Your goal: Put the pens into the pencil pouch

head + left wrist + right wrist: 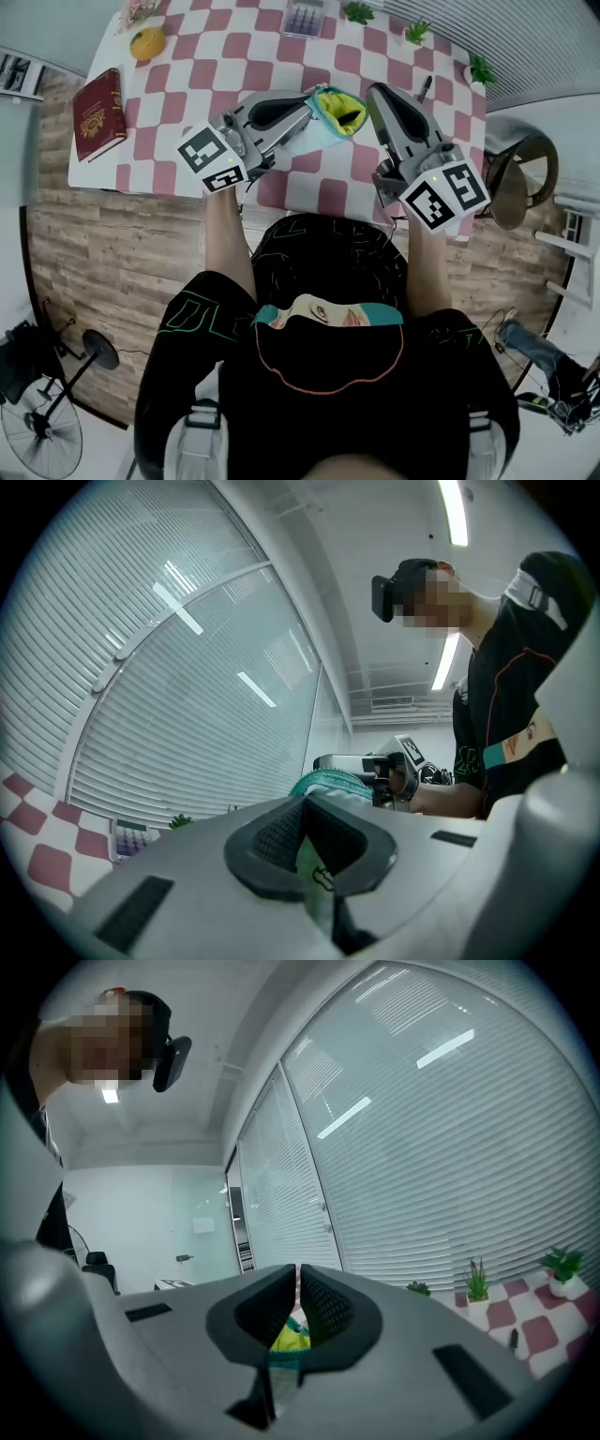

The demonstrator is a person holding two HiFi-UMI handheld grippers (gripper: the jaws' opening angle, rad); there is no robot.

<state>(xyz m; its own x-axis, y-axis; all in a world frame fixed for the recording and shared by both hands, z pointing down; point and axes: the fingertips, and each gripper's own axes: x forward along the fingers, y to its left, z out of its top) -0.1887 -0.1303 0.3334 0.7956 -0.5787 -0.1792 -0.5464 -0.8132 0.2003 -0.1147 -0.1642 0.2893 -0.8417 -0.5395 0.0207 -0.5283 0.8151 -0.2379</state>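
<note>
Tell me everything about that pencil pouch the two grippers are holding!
The pencil pouch looks like soft cloth, light blue-green outside with a bright yellow lining. Its mouth is pulled wide open, facing up. It sits over the pink-and-white checked table; I can't tell whether it touches it. The left gripper is shut on one edge of the rim and the right gripper on the opposite edge. The inside is too dark to see.

The pencil pouch [330, 120], teal with a yellow lining, hung open-mouthed above the near middle of the table [187, 84]. A dark pen [425, 88] lay at the far right.
</note>
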